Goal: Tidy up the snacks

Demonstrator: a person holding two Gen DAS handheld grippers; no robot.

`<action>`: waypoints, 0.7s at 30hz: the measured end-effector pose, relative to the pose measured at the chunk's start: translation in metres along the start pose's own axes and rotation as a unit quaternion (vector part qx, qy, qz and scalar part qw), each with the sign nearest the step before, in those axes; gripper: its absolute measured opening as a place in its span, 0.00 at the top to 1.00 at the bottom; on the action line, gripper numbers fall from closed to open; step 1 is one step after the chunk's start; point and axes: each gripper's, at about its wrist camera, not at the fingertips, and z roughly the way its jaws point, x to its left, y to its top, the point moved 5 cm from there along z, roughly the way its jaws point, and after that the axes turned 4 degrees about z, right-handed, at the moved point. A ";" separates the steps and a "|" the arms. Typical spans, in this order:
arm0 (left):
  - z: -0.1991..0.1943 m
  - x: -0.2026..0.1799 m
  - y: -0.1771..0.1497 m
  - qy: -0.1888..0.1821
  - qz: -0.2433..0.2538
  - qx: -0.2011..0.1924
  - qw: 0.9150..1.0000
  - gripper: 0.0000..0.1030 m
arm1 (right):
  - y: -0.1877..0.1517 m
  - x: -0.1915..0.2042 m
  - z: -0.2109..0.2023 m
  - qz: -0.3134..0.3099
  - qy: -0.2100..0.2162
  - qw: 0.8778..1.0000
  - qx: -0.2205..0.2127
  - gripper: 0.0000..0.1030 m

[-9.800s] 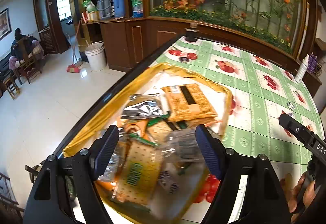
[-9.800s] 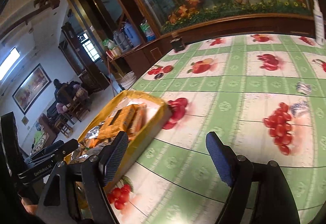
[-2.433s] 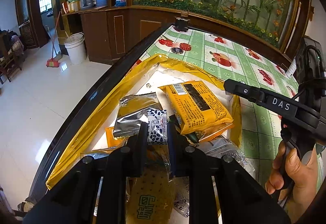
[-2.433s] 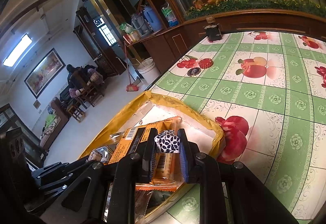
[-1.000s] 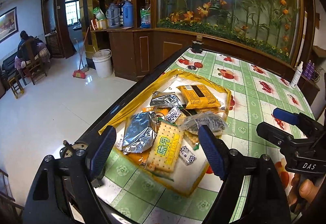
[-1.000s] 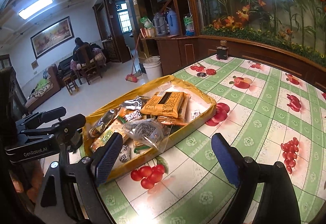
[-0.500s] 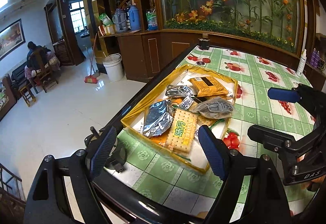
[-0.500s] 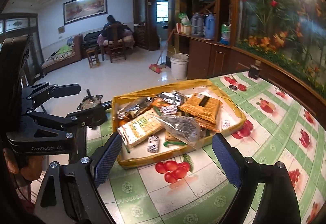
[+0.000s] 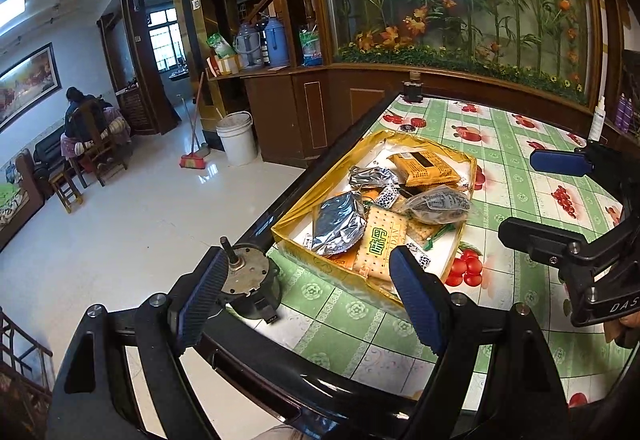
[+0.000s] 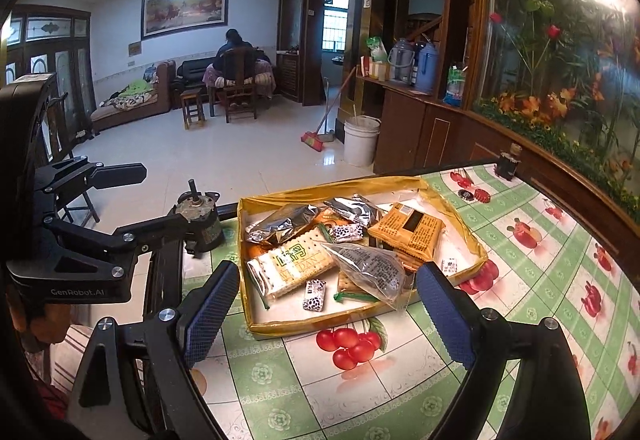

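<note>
One yellow tray (image 10: 468, 236) is sitting on the surface (image 10: 520, 280), holding two silver bags (image 10: 280, 226); left claw (image 9: 308, 296) and right claw (image 10: 328, 314) are both hanging wide open, gripping nothing.

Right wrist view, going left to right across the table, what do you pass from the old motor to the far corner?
Motor → yellow tray with cracker pack → clear bag of dark seeds → orange snack pack → dark jar at the far corner.
</note>
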 end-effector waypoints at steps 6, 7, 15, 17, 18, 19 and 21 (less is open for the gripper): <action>-0.007 0.001 0.000 0.003 0.001 -0.006 1.000 0.19 | 0.004 0.010 -0.004 -0.021 0.004 1.000 -0.007 0.10; -0.008 0.001 0.000 0.004 0.002 -0.007 1.000 0.19 | 0.004 0.011 -0.005 -0.023 0.004 1.000 -0.007 0.10; -0.015 0.002 0.004 0.005 0.001 -0.016 1.000 0.19 | 0.006 0.019 -0.006 -0.041 0.000 0.999 -0.006 0.10; -0.016 0.001 0.004 0.005 0.002 -0.018 1.000 0.19 | 0.005 0.019 -0.006 -0.045 -0.001 0.999 -0.005 0.10; -0.017 0.001 0.004 0.005 0.002 -0.018 1.000 0.19 | 0.006 0.019 -0.006 -0.046 -0.002 0.999 -0.004 0.10; -0.017 0.001 0.004 0.006 0.002 -0.019 1.000 0.19 | 0.006 0.020 -0.006 -0.048 -0.002 0.999 -0.004 0.10; -0.017 0.001 0.004 0.005 0.002 -0.018 1.000 0.19 | 0.006 0.020 -0.006 -0.050 -0.002 0.999 -0.003 0.10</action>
